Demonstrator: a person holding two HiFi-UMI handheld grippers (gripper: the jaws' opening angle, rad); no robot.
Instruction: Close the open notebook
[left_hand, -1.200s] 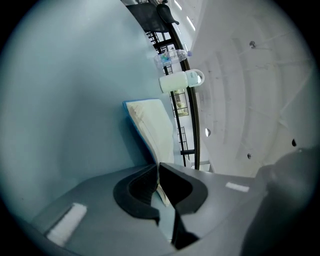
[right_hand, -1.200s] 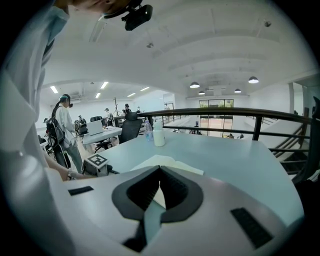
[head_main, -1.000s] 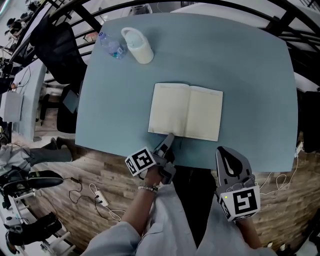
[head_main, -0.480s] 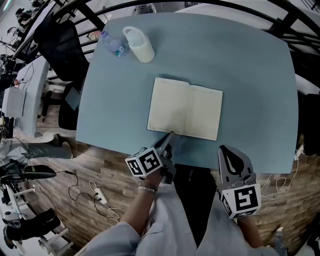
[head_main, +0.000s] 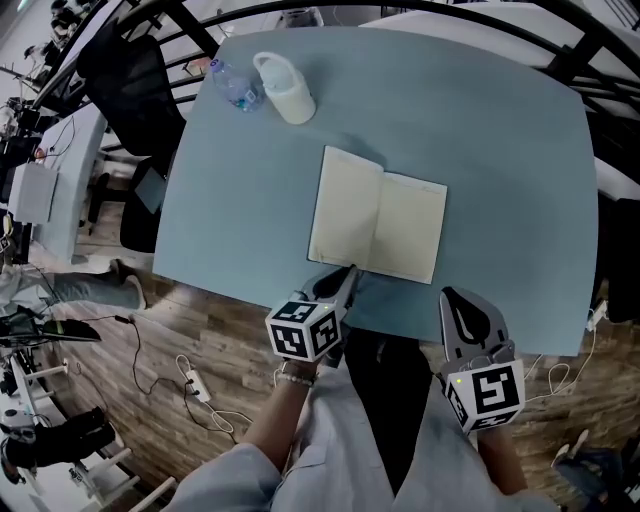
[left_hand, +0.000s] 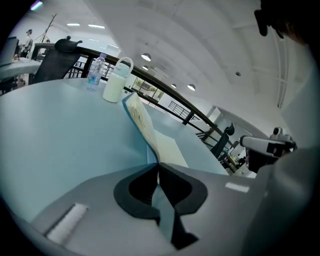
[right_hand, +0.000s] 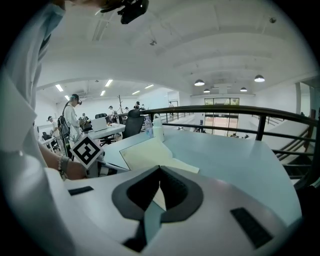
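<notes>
Blue-grey table (head_main: 500, 150), office beyond. The notebook (head_main: 400, 228) lies just ahead of the left gripper (head_main: 348, 272), which pinches its near-left corner; that half tilts up, ready to fold over. The right gripper (head_main: 455, 298), closed and empty, hangs alongside.

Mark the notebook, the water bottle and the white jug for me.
notebook (head_main: 408, 228), head view, its flat right page.
water bottle (head_main: 240, 90), head view, its clear body.
white jug (head_main: 293, 102), head view, its side.

Even overhead light; fisheye distort., vignette
</notes>
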